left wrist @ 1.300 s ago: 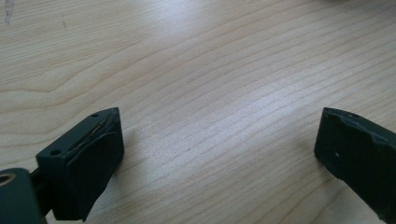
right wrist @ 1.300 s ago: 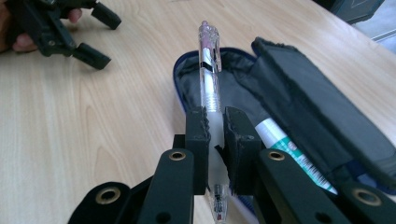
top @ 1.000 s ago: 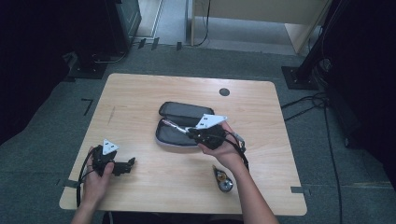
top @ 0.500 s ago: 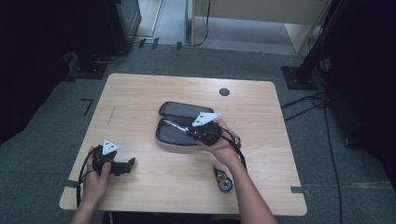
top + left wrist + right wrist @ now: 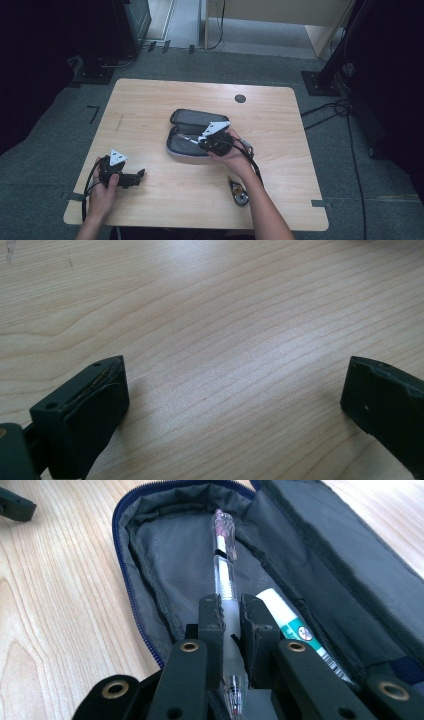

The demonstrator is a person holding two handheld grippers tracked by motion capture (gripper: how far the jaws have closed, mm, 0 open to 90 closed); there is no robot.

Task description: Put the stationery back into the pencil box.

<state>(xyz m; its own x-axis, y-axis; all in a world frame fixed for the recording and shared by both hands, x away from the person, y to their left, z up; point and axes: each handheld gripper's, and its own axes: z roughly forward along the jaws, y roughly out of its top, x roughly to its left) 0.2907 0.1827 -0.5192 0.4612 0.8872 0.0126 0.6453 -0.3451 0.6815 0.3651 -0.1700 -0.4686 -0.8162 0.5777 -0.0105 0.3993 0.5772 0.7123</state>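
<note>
While over case [image 5: 165, 565], pen [image 5: 224, 587] sits btwn R gripper [image 5: 231, 612] jaws.

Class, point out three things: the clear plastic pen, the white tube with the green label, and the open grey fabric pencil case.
clear plastic pen [image 5: 223, 577], right gripper view, barrel
white tube with green label [image 5: 287, 620], right gripper view, body
open grey fabric pencil case [image 5: 170, 555], right gripper view, lining

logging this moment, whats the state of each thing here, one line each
pencil case: unzipped, lying open on the table
pen: clamped between the jaws, held over the open case
white tube: lying inside the case beside the pen
right gripper: shut on the pen
left gripper: open, nothing between the jaws, low over bare wood
small object near the front edge: lying loose on the table, too small to identify
</note>
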